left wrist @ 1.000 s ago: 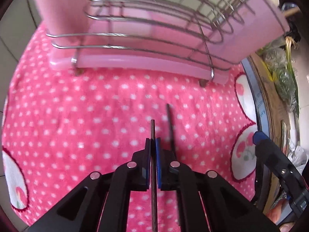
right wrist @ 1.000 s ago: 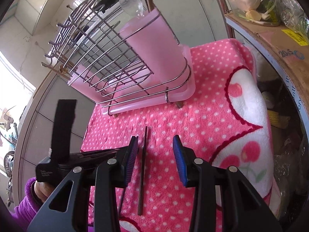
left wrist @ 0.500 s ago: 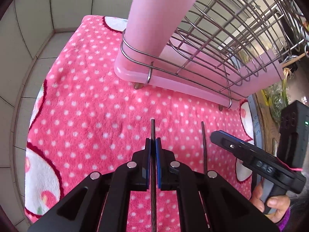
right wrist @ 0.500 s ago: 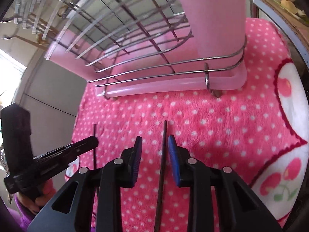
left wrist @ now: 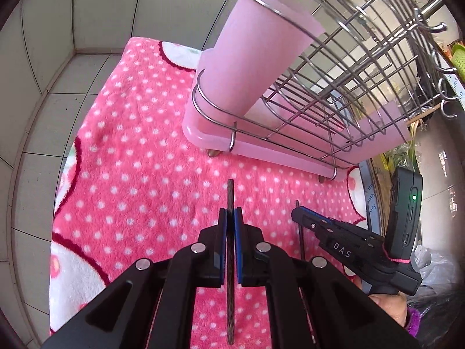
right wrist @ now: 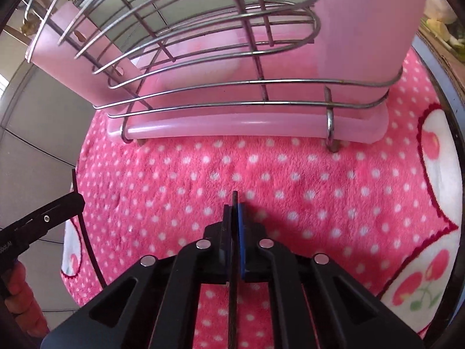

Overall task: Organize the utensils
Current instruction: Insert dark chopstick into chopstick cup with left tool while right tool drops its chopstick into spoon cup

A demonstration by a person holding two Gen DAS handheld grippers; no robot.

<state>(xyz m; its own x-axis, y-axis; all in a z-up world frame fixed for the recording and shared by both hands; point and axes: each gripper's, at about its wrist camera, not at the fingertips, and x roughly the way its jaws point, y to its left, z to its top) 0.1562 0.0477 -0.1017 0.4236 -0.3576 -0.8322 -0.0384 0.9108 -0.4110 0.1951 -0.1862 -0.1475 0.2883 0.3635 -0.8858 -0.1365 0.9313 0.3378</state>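
Pink dotted towel (left wrist: 139,174) spread between grey tiled walls (left wrist: 43,43)

The right gripper (right wrist: 234,212), black with blue pads, is pointing down at a pink fleece towel with white polka dots (right wrist: 290,180). Its jaws have just been closing and are now pinching a thin dark chopstick (right wrist: 232,305), whose tip is poking out just past the pads. Beyond it, toward the towel's far edge, a chrome wire dish rack on a translucent pink plastic drip tray (right wrist: 247,125) is standing, with a tall pink plastic utensil cup (right wrist: 363,29) sitting at its right end. At the towel's left edge, the left gripper (right wrist: 78,200) is gripping a second thin dark chopstick (right wrist: 87,247), with a person's hand (right wrist: 20,290) below it.
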